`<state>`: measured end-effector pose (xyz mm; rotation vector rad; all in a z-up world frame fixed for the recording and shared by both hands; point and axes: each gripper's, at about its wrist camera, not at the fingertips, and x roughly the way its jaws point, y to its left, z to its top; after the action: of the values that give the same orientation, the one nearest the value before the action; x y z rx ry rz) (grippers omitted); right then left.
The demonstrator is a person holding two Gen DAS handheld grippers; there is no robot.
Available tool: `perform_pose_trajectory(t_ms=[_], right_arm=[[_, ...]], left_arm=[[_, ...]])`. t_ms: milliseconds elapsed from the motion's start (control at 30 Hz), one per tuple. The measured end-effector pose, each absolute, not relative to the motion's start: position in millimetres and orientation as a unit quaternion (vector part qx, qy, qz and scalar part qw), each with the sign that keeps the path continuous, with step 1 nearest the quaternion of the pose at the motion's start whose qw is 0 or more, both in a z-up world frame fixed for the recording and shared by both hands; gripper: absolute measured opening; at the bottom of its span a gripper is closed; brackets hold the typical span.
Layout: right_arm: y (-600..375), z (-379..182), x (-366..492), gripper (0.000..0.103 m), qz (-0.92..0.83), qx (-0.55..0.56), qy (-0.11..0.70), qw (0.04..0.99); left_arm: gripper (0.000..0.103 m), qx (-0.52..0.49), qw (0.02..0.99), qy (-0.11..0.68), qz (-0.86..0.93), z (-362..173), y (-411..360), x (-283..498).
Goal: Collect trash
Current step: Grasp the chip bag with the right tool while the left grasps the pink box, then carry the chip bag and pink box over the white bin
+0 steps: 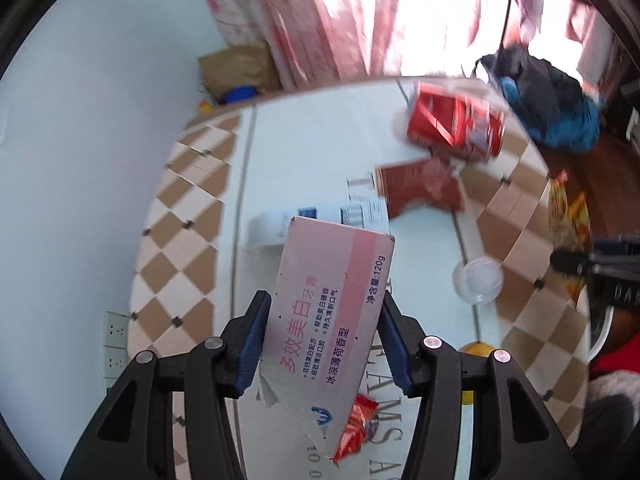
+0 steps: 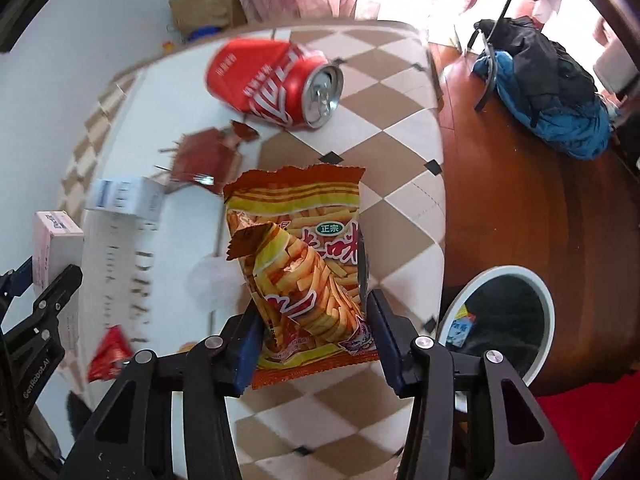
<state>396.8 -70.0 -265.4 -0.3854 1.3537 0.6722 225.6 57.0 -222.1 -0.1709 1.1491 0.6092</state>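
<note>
Left gripper clamped on pink box, frame centre. Right gripper clamped on snack bag. Red can lying upper centre; bin lower right.

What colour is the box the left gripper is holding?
Pale pink with a darker pink band, the toothpaste box in the left gripper shows best in the left wrist view.

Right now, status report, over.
Left gripper shut on toothpaste box. Right gripper shut on snack bag. Bin right, nothing blocking.
</note>
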Motion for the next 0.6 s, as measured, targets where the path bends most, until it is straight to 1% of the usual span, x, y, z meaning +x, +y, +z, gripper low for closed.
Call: perform_pose_trajectory(t_ms=[267,467,600], right_arm=[[-122.5,-198.7,361.7,0.050,0.322,-0.120,0.562,0.753],[-183.6,-149.3,350.7,0.050,0.322,-0.061,0.531,0.781],[-236.8,-128.5,357.7,0.050,0.296,-0.032,0.514,0.804]], left_arm=[[0.049,-0.079,0.822,0.476,0.303,-164.5,35.3,208.5],[0.049,-0.087,0.844,0.451,0.277,-131.4,-10.9,211.1],[0.049,-0.092,0.860,0.445,0.233,-117.1,-58.7,232.7]])
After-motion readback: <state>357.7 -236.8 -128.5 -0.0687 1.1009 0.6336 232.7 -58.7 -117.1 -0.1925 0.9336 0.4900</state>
